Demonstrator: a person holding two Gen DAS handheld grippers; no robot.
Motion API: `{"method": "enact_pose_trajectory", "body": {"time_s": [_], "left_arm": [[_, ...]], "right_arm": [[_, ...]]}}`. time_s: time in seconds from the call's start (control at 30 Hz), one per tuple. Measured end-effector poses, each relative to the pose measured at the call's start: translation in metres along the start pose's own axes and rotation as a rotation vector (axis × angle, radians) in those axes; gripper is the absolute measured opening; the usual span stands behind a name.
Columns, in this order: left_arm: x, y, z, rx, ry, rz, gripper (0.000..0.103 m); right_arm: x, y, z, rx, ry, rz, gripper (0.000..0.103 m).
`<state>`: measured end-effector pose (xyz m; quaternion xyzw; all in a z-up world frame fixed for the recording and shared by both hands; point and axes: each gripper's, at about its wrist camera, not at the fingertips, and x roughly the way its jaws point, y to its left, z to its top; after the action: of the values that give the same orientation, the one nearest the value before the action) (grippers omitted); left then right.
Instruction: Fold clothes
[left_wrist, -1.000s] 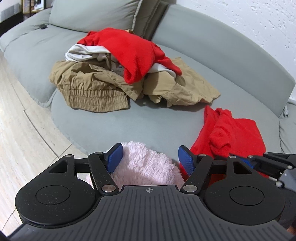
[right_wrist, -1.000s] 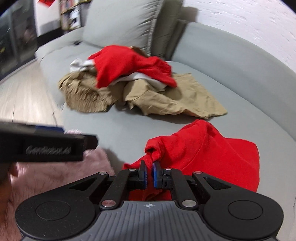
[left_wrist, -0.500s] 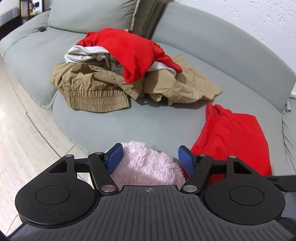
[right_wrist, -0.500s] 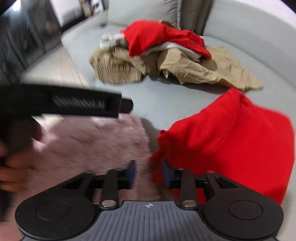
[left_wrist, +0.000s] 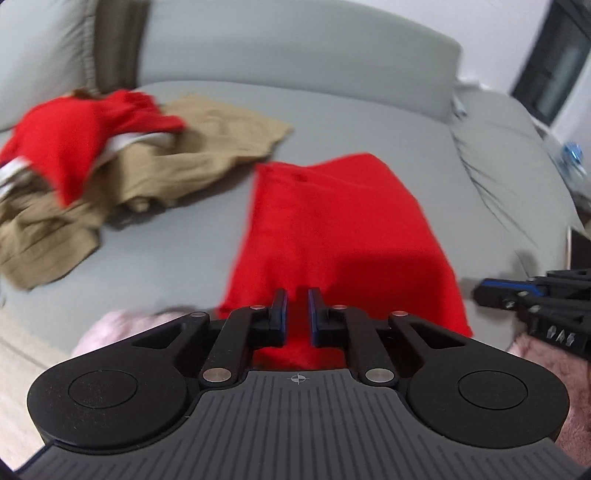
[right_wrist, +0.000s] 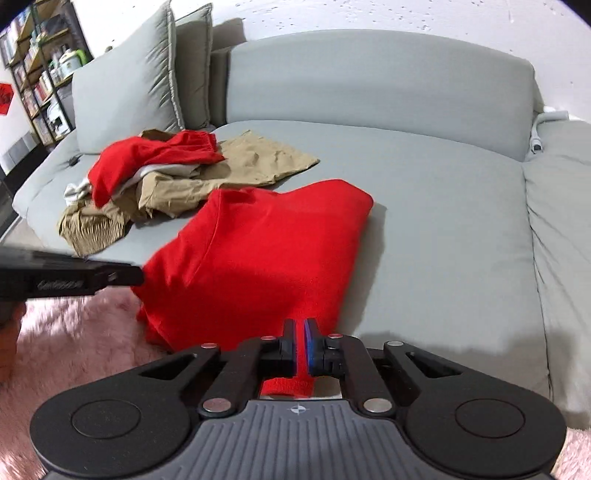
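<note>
A grey sofa (right_wrist: 424, 221) with a curved backrest fills both views, a white textured wall (right_wrist: 369, 14) behind it and a pink fluffy rug (right_wrist: 74, 332) on the floor at its near edge.

The right gripper (right_wrist: 300, 341) has its jaws nearly together, pinching a strip of the red garment (right_wrist: 266, 251) at that garment's near edge; a short red tab shows between the blue pads. From there the red cloth spreads away over the seat, lying fairly flat, its far corner rounded.

The left gripper (left_wrist: 296, 314) has its jaws at a narrow gap over the near edge of the same red garment (left_wrist: 332, 229); red fabric shows in the gap, but whether the pads press on it cannot be told.

Farther off and to the left lies a heap of clothes (right_wrist: 155, 177): tan garments below, a second red piece and something white on top. Grey cushions (right_wrist: 129, 85) lean at the far left, with shelves (right_wrist: 33, 74) beyond.
</note>
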<state>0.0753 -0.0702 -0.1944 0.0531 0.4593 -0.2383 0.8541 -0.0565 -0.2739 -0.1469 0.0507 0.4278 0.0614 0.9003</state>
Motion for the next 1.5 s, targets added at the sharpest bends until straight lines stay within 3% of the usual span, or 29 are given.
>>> {"method": "enact_pose_trajectory", "body": {"time_s": [0.2, 0.27, 0.4, 0.43, 0.63, 0.67, 0.8, 1.0, 1.1, 1.4, 1.5], "left_arm": [[0.03, -0.004, 0.009, 0.001, 0.066, 0.023, 0.021], [0.044, 0.006, 0.005, -0.056, 0.122, 0.031, 0.02], [0.057, 0.022, 0.007, -0.141, 0.181, 0.043, 0.009], [0.058, 0.022, 0.007, -0.139, 0.188, 0.044, 0.009], [0.052, 0.023, 0.006, -0.142, 0.177, 0.048, 0.01], [0.047, 0.022, 0.005, -0.145, 0.164, 0.036, 0.011], [0.023, 0.022, 0.005, -0.16, 0.071, -0.018, 0.037], [0.005, 0.033, 0.013, -0.205, -0.037, -0.091, 0.043], [0.007, 0.045, 0.025, -0.242, -0.053, -0.099, 0.045], [0.045, 0.07, 0.097, -0.282, -0.057, -0.149, 0.05], [0.076, 0.081, 0.122, -0.329, 0.018, -0.183, 0.043]], "right_arm": [[0.005, 0.023, 0.002, -0.101, -0.01, -0.012, 0.009], [0.01, 0.025, 0.003, -0.128, 0.001, -0.019, 0.009], [0.036, 0.018, -0.003, -0.161, 0.099, -0.091, 0.008], [0.045, 0.013, -0.01, -0.152, 0.15, -0.122, 0.008], [0.035, -0.009, -0.009, -0.017, 0.205, -0.116, 0.015], [0.03, -0.01, -0.009, -0.001, 0.2, -0.111, 0.015], [0.015, -0.01, -0.007, 0.047, 0.148, -0.07, 0.018], [0.007, -0.009, 0.011, 0.102, 0.035, -0.005, 0.018], [0.014, -0.009, 0.021, 0.116, 0.015, 0.014, 0.018], [0.046, -0.008, 0.051, 0.112, -0.006, 0.039, 0.019], [0.06, -0.01, 0.056, 0.123, 0.004, 0.048, 0.019]]}}
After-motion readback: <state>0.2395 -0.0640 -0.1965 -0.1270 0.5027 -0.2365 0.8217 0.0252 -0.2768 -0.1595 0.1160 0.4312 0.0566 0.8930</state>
